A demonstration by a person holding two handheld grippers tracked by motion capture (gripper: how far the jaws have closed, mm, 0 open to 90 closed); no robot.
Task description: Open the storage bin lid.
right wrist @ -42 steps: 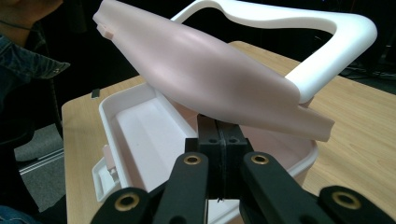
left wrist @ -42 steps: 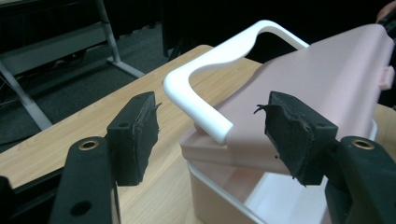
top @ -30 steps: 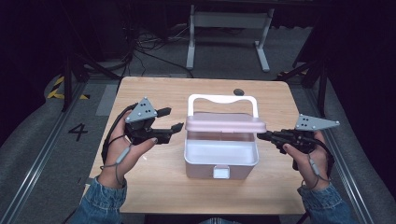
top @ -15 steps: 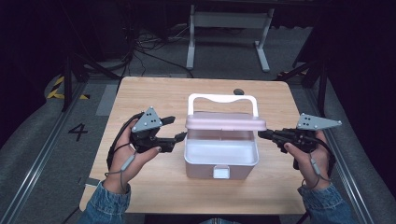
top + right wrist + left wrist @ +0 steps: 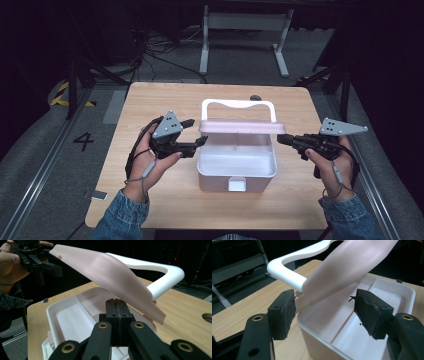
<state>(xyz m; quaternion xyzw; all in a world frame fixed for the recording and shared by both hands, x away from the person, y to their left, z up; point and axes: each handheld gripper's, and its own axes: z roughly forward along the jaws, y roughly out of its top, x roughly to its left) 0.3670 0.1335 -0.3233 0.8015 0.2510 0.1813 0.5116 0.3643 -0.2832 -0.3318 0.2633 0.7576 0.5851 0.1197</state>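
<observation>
1. L gripper (image 5: 196, 132): jaws apart, straddling the near-left corner of the pink lid (image 5: 242, 126). Lid edge sits between the pads, no contact yet as far as I can tell. Lid is half raised over the white box (image 5: 236, 170), tilted up, hinged at the far side by the white handle (image 5: 238, 104).
2. R gripper (image 5: 281, 139): jaws pressed together on nothing, tip just beside the lid's right end; contact w/ lid not clear from any view.
3. Risk A: lid looks unsupported or barely propped. If L closes off-centre it catches only the thin lip, which could slip out and let the lid drop shut.
4. Risk B: L pad (image 5: 284, 312) sits close to the box rim. Closing there may clamp rim + lid together and drag the whole box across the table (image 5: 165, 100).
5. Risk C: R pushing sideways w/ closed tip could skid the light box toward L, or twist the lid on its hinge.
6. Foam on the other L pad (image 5: 370, 312) is torn, so I'd expect weaker grip on smooth plastic.
</observation>
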